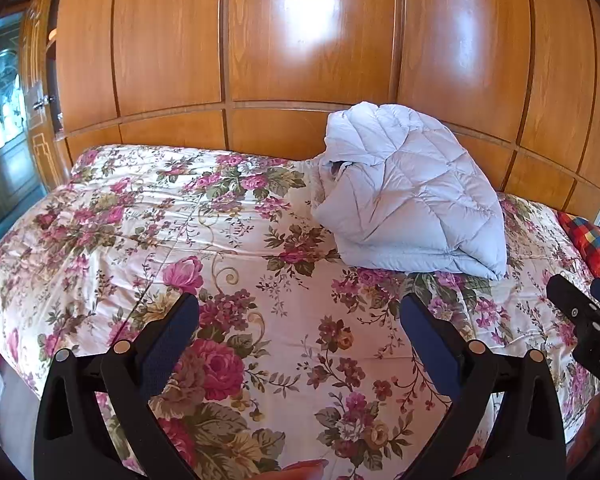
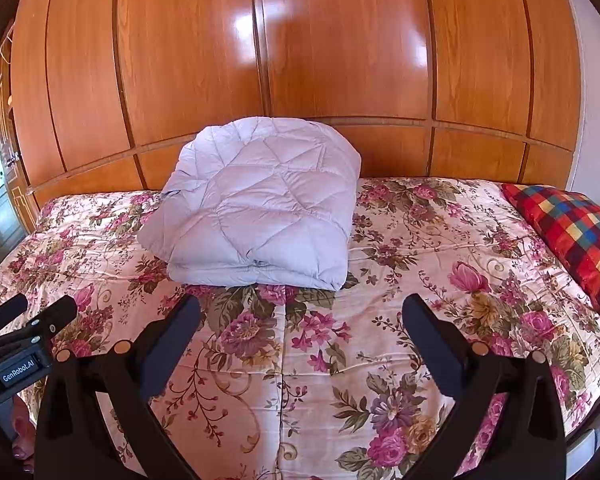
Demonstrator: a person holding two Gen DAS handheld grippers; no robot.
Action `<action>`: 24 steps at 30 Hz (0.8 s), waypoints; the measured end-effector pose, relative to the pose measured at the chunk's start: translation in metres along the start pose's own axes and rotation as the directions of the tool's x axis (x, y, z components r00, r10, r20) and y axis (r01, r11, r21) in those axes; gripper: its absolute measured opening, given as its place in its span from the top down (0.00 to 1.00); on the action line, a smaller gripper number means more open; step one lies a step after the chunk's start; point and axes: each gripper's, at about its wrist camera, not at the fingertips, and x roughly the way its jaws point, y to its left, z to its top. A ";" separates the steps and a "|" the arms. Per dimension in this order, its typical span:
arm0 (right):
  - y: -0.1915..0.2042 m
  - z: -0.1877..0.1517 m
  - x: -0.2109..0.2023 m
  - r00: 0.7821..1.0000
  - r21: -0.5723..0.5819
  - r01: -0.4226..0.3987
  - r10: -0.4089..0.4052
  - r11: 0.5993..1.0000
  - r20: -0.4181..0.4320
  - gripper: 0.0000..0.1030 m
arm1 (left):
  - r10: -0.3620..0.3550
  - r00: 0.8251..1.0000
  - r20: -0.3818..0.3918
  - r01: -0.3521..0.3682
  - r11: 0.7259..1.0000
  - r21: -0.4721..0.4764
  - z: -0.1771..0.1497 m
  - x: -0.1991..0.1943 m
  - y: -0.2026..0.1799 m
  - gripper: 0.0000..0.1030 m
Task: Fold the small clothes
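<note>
A pale lilac quilted puffer garment [image 1: 408,196] lies folded in a bundle at the far side of the bed, against the wooden headboard; it also shows in the right wrist view [image 2: 260,208]. My left gripper [image 1: 300,316] is open and empty, above the floral bedspread, well short of the garment. My right gripper [image 2: 302,316] is open and empty, a little in front of the garment's near edge. The right gripper's tip shows at the right edge of the left wrist view [image 1: 584,320]. The left gripper shows at the left edge of the right wrist view [image 2: 24,336].
A floral bedspread [image 2: 400,272] covers the bed. A checked red, blue and yellow cushion [image 2: 576,240] lies at the right end. A glossy wooden panelled wall [image 2: 300,60] stands behind. A cabinet with a glass door [image 1: 4,120] stands at the far left.
</note>
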 end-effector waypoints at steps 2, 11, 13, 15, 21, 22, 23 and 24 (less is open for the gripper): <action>0.000 0.000 0.000 1.000 0.001 0.000 0.000 1.000 -0.002 0.02 | -0.001 1.000 -0.006 0.001 1.000 -0.001 0.000 0.000 -0.001 0.04; 0.003 -0.004 0.004 1.000 -0.007 -0.005 0.004 1.000 -0.018 0.02 | -0.005 0.999 -0.041 0.004 1.000 -0.012 -0.001 0.007 0.003 0.04; 0.003 -0.005 0.005 1.000 -0.007 -0.005 0.005 1.000 -0.021 0.02 | -0.006 0.999 -0.044 0.005 1.000 -0.012 -0.002 0.008 0.003 0.04; 0.002 -0.005 0.005 1.000 -0.007 -0.005 0.005 1.000 -0.020 0.02 | -0.003 0.999 -0.047 0.003 1.000 -0.012 -0.002 0.009 0.003 0.04; 0.002 -0.005 0.005 1.000 -0.007 -0.009 0.009 1.000 -0.019 0.02 | -0.002 0.999 -0.052 0.001 1.000 -0.013 -0.002 0.010 0.003 0.04; 0.003 -0.005 0.005 1.000 -0.008 -0.008 0.008 1.000 -0.019 0.02 | -0.001 0.999 -0.052 0.001 1.000 -0.013 -0.002 0.010 0.003 0.04; 0.003 -0.005 0.005 1.000 -0.009 -0.008 0.008 1.000 -0.018 0.02 | -0.001 0.999 -0.053 0.000 1.000 -0.011 -0.002 0.010 0.002 0.04; 0.003 -0.005 0.005 1.000 -0.009 -0.009 0.009 1.000 -0.018 0.02 | -0.002 0.999 -0.054 0.001 1.000 -0.013 -0.002 0.010 0.002 0.03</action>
